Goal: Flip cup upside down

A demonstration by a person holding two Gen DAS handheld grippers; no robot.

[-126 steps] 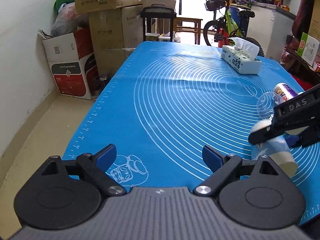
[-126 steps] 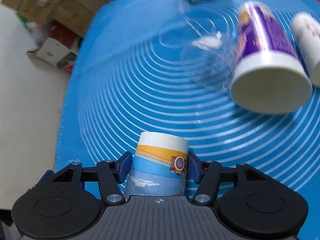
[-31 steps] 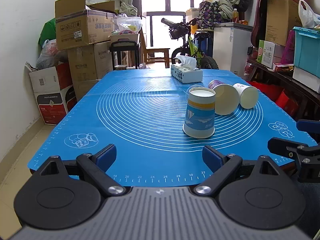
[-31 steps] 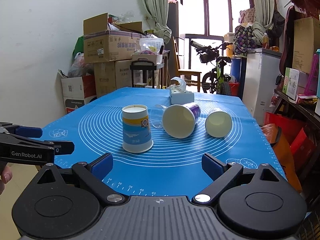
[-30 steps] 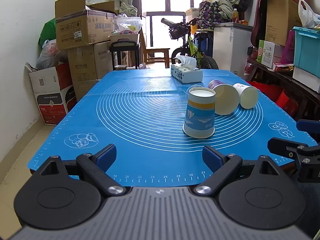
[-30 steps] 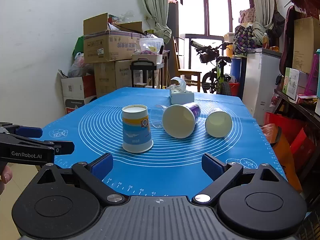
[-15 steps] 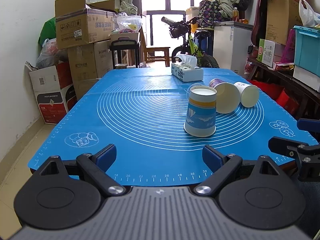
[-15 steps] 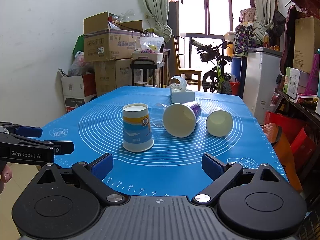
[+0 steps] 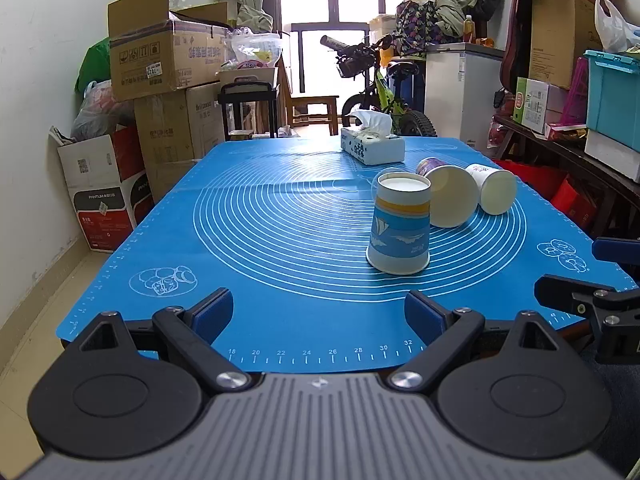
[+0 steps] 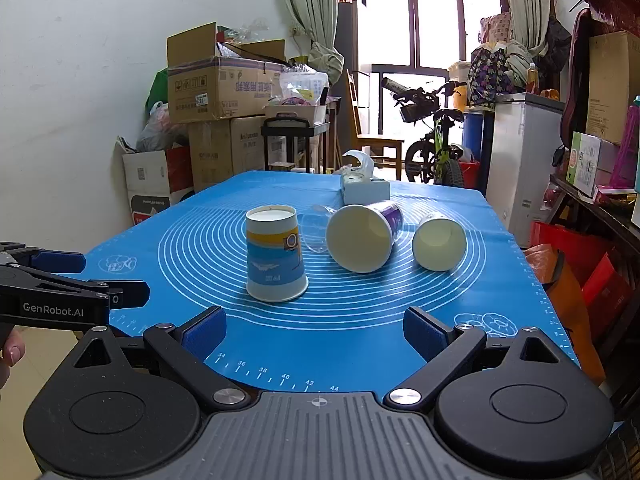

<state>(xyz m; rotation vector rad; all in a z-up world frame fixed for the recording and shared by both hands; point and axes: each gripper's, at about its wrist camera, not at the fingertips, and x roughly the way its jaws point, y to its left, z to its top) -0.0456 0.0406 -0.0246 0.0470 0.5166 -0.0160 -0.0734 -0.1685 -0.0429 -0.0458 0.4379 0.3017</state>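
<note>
Blue-and-orange printed paper cup (image 9: 399, 229) is seen inverted, rim down, on the blue silicone mat (image 9: 280, 216); left gripper (image 9: 319, 311) and right gripper (image 10: 315, 331) are spread wide, nothing held.

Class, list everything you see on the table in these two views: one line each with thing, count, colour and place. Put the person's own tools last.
Mat: one, blue with white rings, covers the table.
Blue cup: one, blue, orange and white, upside down, near middle.
Purple cup: one, purple and white, on its side, right of the blue cup.
White cup: one, white, on its side, furthest right.
Clear cup: one, transparent, on its side between blue and purple cups.
Tissue box: one, white, far end.
Left tongs: black, blue pads, open, empty.
Right tongs: black, blue pads, open, empty.
</note>
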